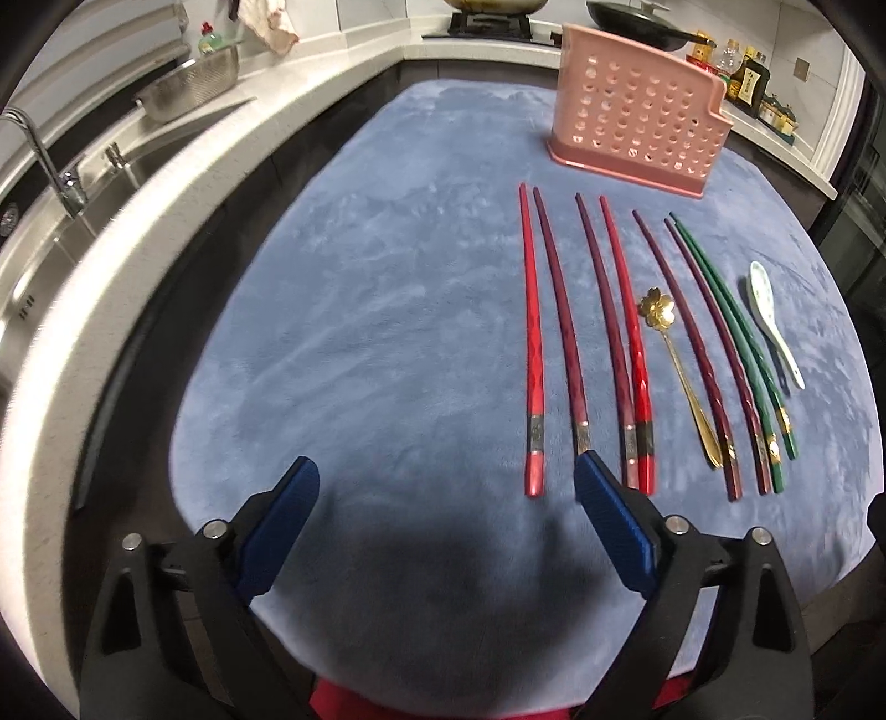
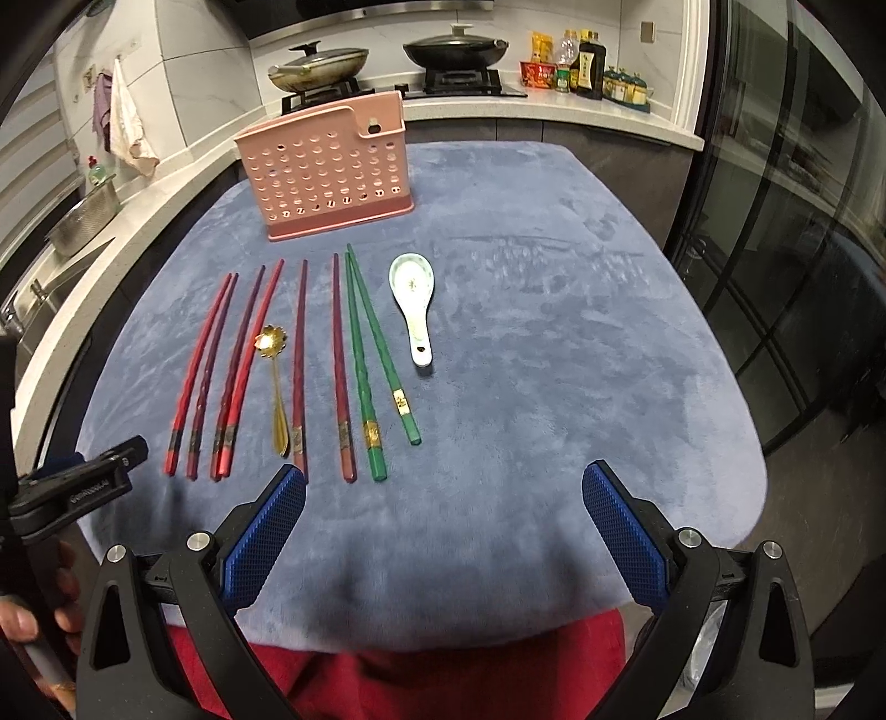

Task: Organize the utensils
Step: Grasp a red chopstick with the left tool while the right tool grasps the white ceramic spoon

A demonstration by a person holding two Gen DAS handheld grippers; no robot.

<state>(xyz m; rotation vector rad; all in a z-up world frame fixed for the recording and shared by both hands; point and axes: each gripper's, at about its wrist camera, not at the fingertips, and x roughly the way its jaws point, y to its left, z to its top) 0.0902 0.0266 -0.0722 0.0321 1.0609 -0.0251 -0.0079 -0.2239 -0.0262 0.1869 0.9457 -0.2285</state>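
Both hand-held grippers, left (image 1: pixel 446 471) & right (image 2: pixel 443 476), gape wide, empty. Slim stiff lacquered chopsticks (image 2: pixel 299 360) lie mid-table (image 2: pixel 554 387), near pink perforated plastic holder (image 2: pixel 326 171); prob slippery, pinch thick near ends.

Setting: home kitchen. Gas hob (image 2: pixel 387 86) at back carries a lidded pan (image 2: pixel 318 66) and a wok (image 2: pixel 454 50). Sauce bottles (image 2: pixel 587 63) beside it. Steel sink (image 1: pixel 61 232) with faucet (image 1: pixel 47 160) along pale counter (image 1: pixel 183 183); colander (image 1: pixel 191 91) and hanging cloths (image 2: pixel 124 119) nearby.
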